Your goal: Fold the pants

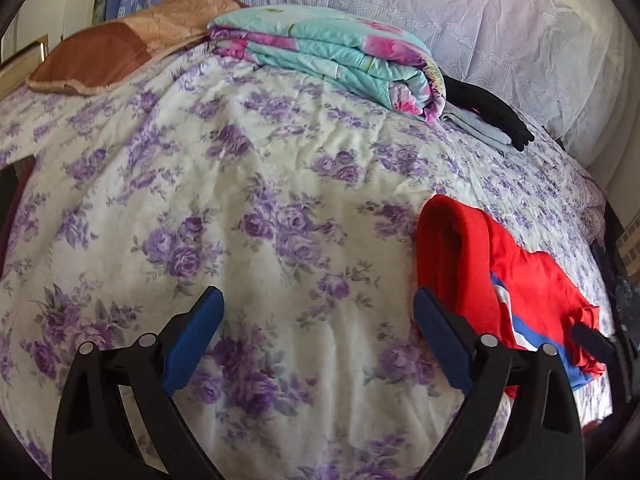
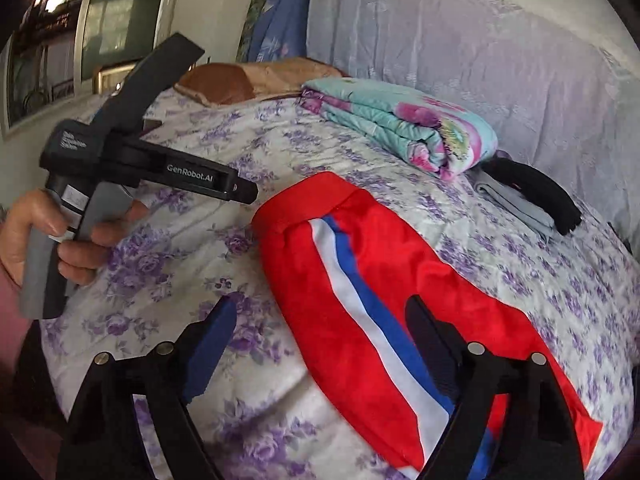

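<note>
The red pants [image 2: 360,280] with a white and blue side stripe lie folded on the purple-flowered bedspread [image 2: 240,144]. In the left wrist view the pants [image 1: 480,264] lie to the right of my left gripper [image 1: 316,308], which is open and empty above the bedspread [image 1: 240,200]. My right gripper [image 2: 320,320] is open and empty, with its right finger over the pants and its left finger over the bedspread. The left tool [image 2: 136,164] also shows in the right wrist view, held in a hand at the left.
A folded turquoise floral quilt [image 1: 332,52] lies at the back of the bed, with folded grey and black clothes [image 1: 484,116] beside it. A brown cushion [image 1: 108,56] lies at the back left. A pale cover [image 1: 440,8] hangs behind. The bed's edge is at the right.
</note>
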`<state>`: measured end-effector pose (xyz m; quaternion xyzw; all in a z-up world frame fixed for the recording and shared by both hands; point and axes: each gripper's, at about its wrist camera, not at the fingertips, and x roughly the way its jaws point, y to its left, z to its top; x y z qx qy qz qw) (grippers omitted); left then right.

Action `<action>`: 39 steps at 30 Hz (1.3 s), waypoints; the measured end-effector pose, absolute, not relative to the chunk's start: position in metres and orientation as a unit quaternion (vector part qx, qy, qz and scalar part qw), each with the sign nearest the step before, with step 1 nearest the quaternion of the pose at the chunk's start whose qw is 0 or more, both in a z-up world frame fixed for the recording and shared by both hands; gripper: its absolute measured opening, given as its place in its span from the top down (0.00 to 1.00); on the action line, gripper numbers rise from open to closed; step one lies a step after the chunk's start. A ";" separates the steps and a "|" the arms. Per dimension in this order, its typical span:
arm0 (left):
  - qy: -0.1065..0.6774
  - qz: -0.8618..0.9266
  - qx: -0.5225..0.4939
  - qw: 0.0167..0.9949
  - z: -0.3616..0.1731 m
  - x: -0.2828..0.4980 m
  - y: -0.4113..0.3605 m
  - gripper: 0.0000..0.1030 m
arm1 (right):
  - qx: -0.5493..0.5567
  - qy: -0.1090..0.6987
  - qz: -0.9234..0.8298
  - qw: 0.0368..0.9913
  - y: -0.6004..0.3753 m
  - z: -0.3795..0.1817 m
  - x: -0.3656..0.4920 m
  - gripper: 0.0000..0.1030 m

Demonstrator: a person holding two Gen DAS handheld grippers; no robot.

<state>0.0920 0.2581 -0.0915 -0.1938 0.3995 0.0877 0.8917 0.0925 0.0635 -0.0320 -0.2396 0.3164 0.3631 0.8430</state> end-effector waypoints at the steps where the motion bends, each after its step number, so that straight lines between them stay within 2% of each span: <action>1: 0.401 0.082 -0.200 0.890 -0.094 0.093 0.260 0.09 | -0.248 0.323 0.358 0.840 0.069 -0.037 0.097 0.20; 5: 0.398 0.064 -0.205 0.892 -0.097 0.096 0.260 0.09 | -0.266 0.343 0.341 0.834 0.081 -0.058 0.113 0.21; 6: 0.397 0.058 -0.208 0.892 -0.097 0.098 0.260 0.09 | -0.260 0.342 0.345 0.834 0.080 -0.059 0.114 0.27; 7: 0.397 0.052 -0.210 0.892 -0.097 0.099 0.261 0.09 | -0.255 0.345 0.348 0.834 0.079 -0.060 0.116 0.48; 8: 0.398 0.046 -0.215 0.891 -0.097 0.100 0.261 0.09 | -0.243 0.355 0.353 0.831 0.076 -0.060 0.119 0.61; 9: 0.398 0.043 -0.221 0.889 -0.097 0.100 0.263 0.09 | -0.228 0.358 0.353 0.834 0.073 -0.059 0.123 0.70; 10: 0.398 0.038 -0.227 0.888 -0.096 0.100 0.264 0.09 | -0.204 0.358 0.356 0.839 0.067 -0.056 0.126 0.76; 13: 0.398 -0.008 -0.258 0.881 -0.089 0.098 0.266 0.09 | -0.124 0.361 0.372 0.846 0.047 -0.049 0.135 0.81; 15: 0.392 -0.048 -0.276 0.876 -0.081 0.098 0.264 0.09 | -0.061 0.368 0.383 0.845 0.031 -0.046 0.144 0.81; 18: 0.384 -0.120 -0.299 0.866 -0.071 0.100 0.252 0.09 | -0.024 0.367 0.392 0.843 0.023 -0.048 0.149 0.82; 25: 0.441 -0.225 -0.370 0.786 -0.102 0.131 0.218 0.09 | -0.036 0.356 0.395 0.846 0.025 -0.049 0.143 0.82; 31: 0.431 -0.241 -0.398 0.773 -0.106 0.155 0.210 0.10 | -0.043 0.354 0.399 0.845 0.025 -0.049 0.140 0.82; 32: 0.432 -0.242 -0.400 0.771 -0.106 0.158 0.209 0.11 | -0.048 0.354 0.399 0.845 0.026 -0.049 0.140 0.82; 33: 0.433 -0.244 -0.402 0.769 -0.107 0.160 0.207 0.19 | -0.052 0.353 0.399 0.845 0.027 -0.049 0.139 0.82; 34: 0.436 -0.248 -0.400 0.767 -0.107 0.162 0.207 0.28 | -0.058 0.352 0.398 0.845 0.028 -0.049 0.138 0.82; 35: 0.439 -0.253 -0.398 0.765 -0.108 0.164 0.206 0.43 | -0.064 0.351 0.398 0.845 0.029 -0.049 0.136 0.81; 38: 0.444 -0.251 -0.400 0.762 -0.112 0.167 0.208 0.51 | -0.073 0.338 0.400 0.849 0.028 -0.043 0.129 0.68; 39: 0.444 -0.252 -0.403 0.760 -0.112 0.167 0.209 0.53 | -0.078 0.324 0.398 0.855 0.026 -0.038 0.124 0.56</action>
